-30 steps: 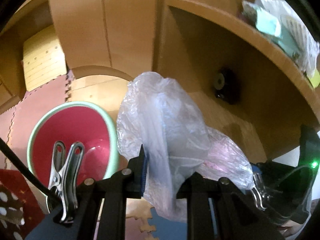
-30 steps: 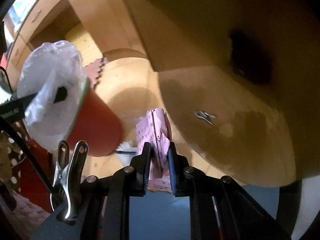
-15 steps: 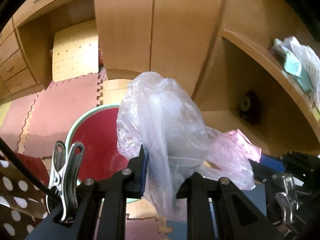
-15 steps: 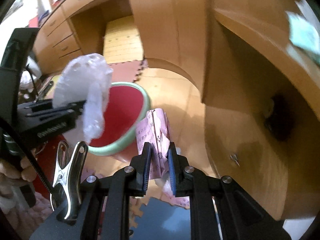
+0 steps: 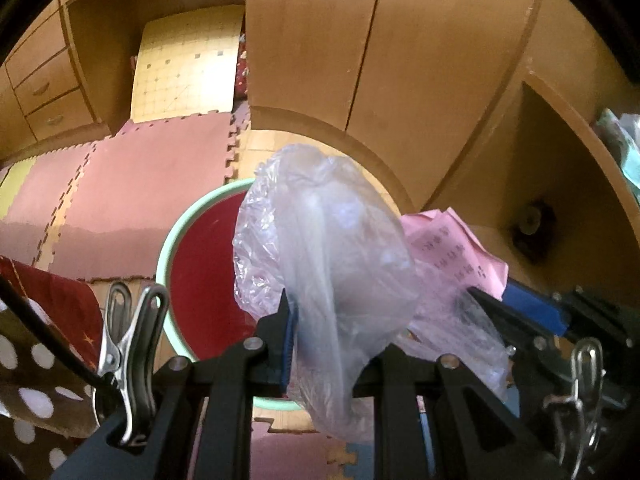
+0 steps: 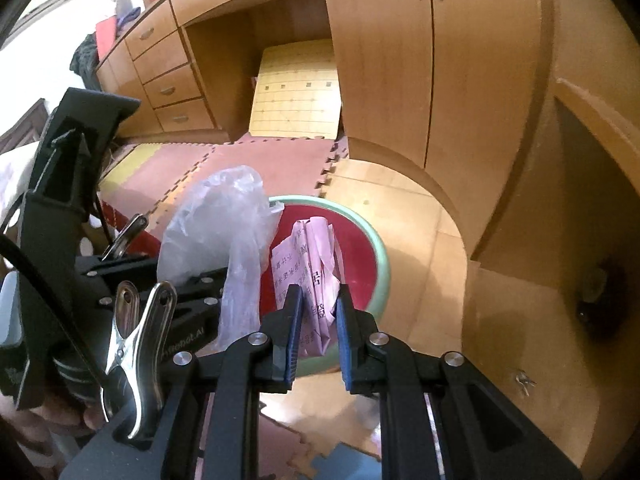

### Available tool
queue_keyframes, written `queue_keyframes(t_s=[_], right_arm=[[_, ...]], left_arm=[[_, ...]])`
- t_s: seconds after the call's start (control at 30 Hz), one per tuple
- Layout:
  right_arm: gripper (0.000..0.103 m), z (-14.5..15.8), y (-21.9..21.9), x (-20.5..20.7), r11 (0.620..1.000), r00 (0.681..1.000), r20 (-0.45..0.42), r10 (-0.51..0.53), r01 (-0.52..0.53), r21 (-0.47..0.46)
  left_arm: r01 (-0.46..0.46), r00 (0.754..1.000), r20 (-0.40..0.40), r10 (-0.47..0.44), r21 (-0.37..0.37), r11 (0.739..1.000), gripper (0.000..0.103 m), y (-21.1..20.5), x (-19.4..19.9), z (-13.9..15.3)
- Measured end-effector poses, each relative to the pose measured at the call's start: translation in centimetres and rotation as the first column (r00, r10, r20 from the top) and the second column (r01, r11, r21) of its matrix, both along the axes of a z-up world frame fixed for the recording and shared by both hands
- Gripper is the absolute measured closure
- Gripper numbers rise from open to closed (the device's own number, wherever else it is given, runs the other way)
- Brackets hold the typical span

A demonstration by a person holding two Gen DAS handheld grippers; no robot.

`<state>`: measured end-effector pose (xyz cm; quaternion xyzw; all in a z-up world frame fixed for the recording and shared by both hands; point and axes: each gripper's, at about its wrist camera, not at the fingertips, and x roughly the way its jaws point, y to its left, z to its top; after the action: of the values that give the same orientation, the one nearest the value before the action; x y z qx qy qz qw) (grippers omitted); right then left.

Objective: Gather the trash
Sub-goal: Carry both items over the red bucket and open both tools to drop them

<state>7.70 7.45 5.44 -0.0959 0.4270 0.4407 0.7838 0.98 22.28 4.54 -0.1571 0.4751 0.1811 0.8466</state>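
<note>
Trash is in both grips, the left gripper (image 5: 332, 344) clenched on a clear plastic bag (image 5: 324, 248) and the right gripper (image 6: 318, 320) on pink paper (image 6: 310, 264), both poised over the red basin (image 6: 374, 256), so letting go comes next.

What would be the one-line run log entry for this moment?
left gripper: shut on clear plastic bag | right gripper: shut on pink printed paper | both above red, green-rimmed basin
</note>
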Motion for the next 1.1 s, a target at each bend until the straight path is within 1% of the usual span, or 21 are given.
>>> queue_keyframes(t_s=[0.2,0.37,0.47,0.57,0.67,0.73,0.8,0.83,0.87,0.9,0.97,1.1], right_arm=[[0.086,-1.4,0.4,0.9,1.0,0.999,-0.038,-0.012,0.012,0.005],[0.086,-1.8,0.7,1.8,1.0,0.998,-0.056,-0.024,0.025,0.013],[0.086,-2.3,0.8,2.2,0.999,0.997,-0.072,-0.03,0.031,0.01],[0.086,-2.7,0.8,2.7,0.999,0.995,-0.091,-0.039,0.04,0.01],[0.086,-3.1,1.1,3.0,0.999,0.994,-0.103,-0.043,0.044,0.002],[0.086,-3.2,1.3,3.2,0.999,0.993,-0.113,-0.044,0.044,-0.001],[0.086,-3.3,1.6,3.3,0.999,0.993,-0.114,-0.041,0.041,-0.002],[0.086,-3.4,1.8,3.3,0.999,0.993,-0.113,-0.039,0.039,-0.004],[0.086,-3.5,1.9,3.4,0.999,0.993,-0.114,-0.04,0.039,-0.005],[0.086,-3.5,2.0,3.4,0.999,0.992,-0.118,-0.04,0.04,-0.005],[0.086,-3.8,2.2,3.5,0.999,0.991,-0.128,-0.044,0.043,-0.006],[0.086,-4.2,2.4,3.7,0.999,0.988,-0.149,-0.05,0.05,-0.008]], left_arm=[[-0.016,0.999,-0.03,0.017,0.012,1.0,0.086,0.8,0.7,-2.0],[-0.027,0.997,-0.067,0.026,-0.017,0.999,0.085,1.5,1.8,-4.3],[-0.044,0.994,-0.098,0.039,-0.049,0.998,0.085,2.1,2.4,-5.9],[-0.054,0.989,-0.137,0.048,-0.04,0.998,0.085,2.3,2.8,-7.4],[-0.052,0.986,-0.161,0.043,-0.052,0.997,0.085,2.4,3.2,-8.5],[-0.053,0.985,-0.164,0.045,-0.049,0.997,0.082,2.4,3.4,-8.7],[-0.048,0.986,-0.162,0.042,-0.038,0.998,0.071,2.4,3.7,-8.6],[-0.049,0.987,-0.157,0.043,-0.033,0.998,0.068,2.3,3.7,-8.5],[-0.05,0.988,-0.15,0.045,-0.026,0.998,0.061,2.4,3.7,-8.4],[-0.052,0.989,-0.138,0.049,-0.018,0.999,0.057,2.4,3.6,-8.1],[-0.059,0.99,-0.13,0.057,-0.014,0.998,0.055,2.6,3.4,-7.8],[-0.086,0.986,-0.141,0.083,-0.018,0.996,0.054,3.0,3.1,-7.8]])
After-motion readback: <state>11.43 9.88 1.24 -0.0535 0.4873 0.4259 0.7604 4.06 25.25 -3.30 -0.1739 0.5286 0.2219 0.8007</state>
